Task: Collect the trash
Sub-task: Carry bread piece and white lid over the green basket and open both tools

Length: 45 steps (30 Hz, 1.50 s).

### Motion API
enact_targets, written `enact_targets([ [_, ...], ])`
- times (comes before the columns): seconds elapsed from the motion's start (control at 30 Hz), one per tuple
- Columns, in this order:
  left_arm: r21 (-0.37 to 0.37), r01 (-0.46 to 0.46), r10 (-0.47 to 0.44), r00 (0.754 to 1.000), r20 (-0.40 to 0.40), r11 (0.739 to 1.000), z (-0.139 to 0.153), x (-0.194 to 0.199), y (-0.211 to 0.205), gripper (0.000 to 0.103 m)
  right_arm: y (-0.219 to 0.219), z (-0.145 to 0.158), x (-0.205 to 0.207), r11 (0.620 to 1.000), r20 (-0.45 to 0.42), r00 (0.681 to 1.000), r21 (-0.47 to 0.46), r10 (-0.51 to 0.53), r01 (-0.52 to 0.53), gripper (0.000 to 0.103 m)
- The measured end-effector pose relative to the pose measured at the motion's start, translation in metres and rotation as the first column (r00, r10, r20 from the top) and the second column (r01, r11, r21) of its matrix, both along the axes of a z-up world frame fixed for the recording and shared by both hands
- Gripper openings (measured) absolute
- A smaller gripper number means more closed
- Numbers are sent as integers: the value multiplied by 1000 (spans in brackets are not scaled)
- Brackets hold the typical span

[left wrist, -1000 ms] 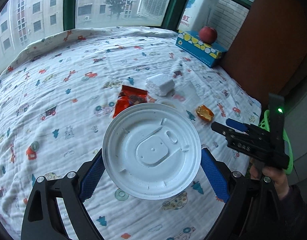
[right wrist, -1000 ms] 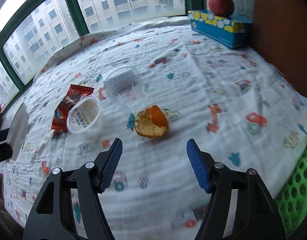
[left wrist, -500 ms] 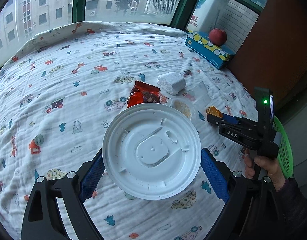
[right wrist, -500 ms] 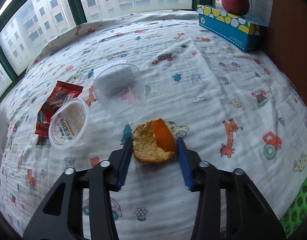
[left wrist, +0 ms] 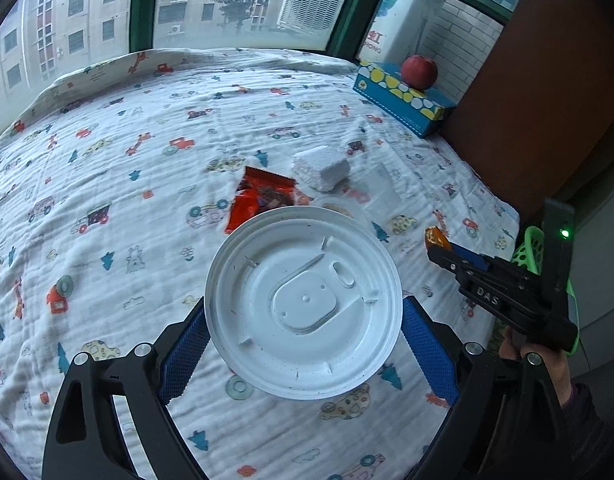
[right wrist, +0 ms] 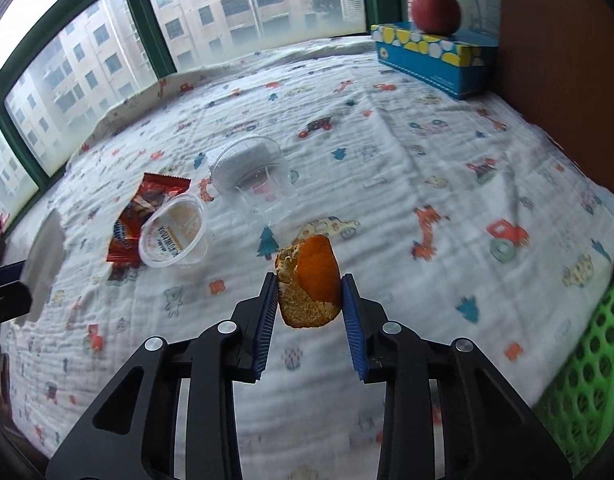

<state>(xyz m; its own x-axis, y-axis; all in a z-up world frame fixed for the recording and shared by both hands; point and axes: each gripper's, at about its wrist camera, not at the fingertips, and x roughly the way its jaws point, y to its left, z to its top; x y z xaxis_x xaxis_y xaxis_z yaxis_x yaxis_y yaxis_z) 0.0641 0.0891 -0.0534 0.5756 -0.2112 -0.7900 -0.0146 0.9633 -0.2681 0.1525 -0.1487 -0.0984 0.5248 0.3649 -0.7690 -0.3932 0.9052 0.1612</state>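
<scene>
Two grabs done: left gripper (left wrist: 305, 344) clamps white lid (left wrist: 303, 302), right gripper (right wrist: 309, 300), jaws just closed, pinches orange peel (right wrist: 311, 280); next, carry both right to green basket (right wrist: 587, 364).

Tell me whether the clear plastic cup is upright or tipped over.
Tipped over: the clear plastic cup lies on its side on the blanket, round mouth facing the windows.

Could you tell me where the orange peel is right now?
In the right wrist view, the orange peel sits clamped between the right gripper's fingers, above the blanket.
</scene>
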Motion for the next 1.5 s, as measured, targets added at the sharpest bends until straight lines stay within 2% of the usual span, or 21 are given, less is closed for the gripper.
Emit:
enact_targets([
  [0.33,6,86,-86,996,32,996,15,6,-41,89,-39,21,-31,998,37,998,2,-60,60,32],
  [0.57,6,163,-163,985,48,987,26,15,-79,89,-80,37,-44,990,63,988,19,-140,139,32],
  [1.0,10,335,-335,939,73,942,43,32,-166,89,-175,49,-65,947,75,944,16,-323,322,32],
  [1.23,19,399,-399,914,74,917,49,39,-205,89,-222,44,-77,912,58,910,5,-410,411,33],
  [1.5,40,462,-464,882,82,886,56,40,-243,89,-254,35,-86,881,40,881,-3,-472,472,35],
])
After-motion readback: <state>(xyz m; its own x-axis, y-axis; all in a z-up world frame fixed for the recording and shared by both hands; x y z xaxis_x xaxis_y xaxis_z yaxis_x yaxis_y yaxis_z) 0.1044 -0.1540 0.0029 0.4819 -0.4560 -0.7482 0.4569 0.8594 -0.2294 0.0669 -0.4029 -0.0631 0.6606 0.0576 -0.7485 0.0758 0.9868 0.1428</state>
